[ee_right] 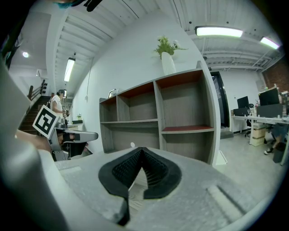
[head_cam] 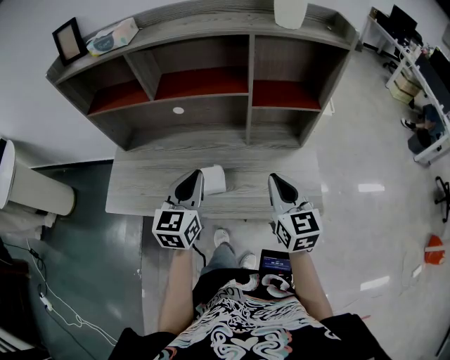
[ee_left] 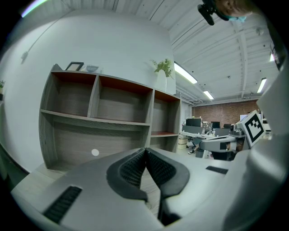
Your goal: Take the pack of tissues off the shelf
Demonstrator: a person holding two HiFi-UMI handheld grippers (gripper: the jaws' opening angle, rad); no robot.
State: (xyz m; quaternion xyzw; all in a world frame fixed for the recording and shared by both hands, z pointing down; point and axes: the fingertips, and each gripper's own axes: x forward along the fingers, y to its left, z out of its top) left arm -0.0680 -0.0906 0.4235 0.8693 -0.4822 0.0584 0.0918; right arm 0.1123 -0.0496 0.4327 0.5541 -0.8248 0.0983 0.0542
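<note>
Starting at the tools: the left grey two-jaw gripper w/ marker cube (head_cam: 190,184) is held w/ its black ribbed pads pressed tip to tip. Nothing is caught between them, as is confirmed in its own view (ee_left: 145,152). The right grey two-jaw gripper w/ marker cube (head_cam: 280,184) is likewise closed on nothing (ee_right: 141,151). Both are carried low and side by side over the front of the grey wood-grain desk (head_cam: 140,190), pointed at the shelf. This is judged a ready or rest pose, not a reach, as nothing is neared by either. A small white rounded object (head_cam: 213,179) is seen on the desk just beside the left gripper's tip; what it is can't be told.

Further out, the grey wooden shelf unit w/ red-lined compartments (head_cam: 249,84) is stood at the desk's back. The pale soft pack of tissues w/ greenish print (head_cam: 112,36) is laid flat on the unit's top board, at the left end, just beside a black-framed picture (head_cam: 69,40). It is thus well apart from both grippers, and the left is judged the nearer. A white vase (head_cam: 290,13) is stood further right on the same board. For a take, the jaws would prob. need to be parted.
</note>
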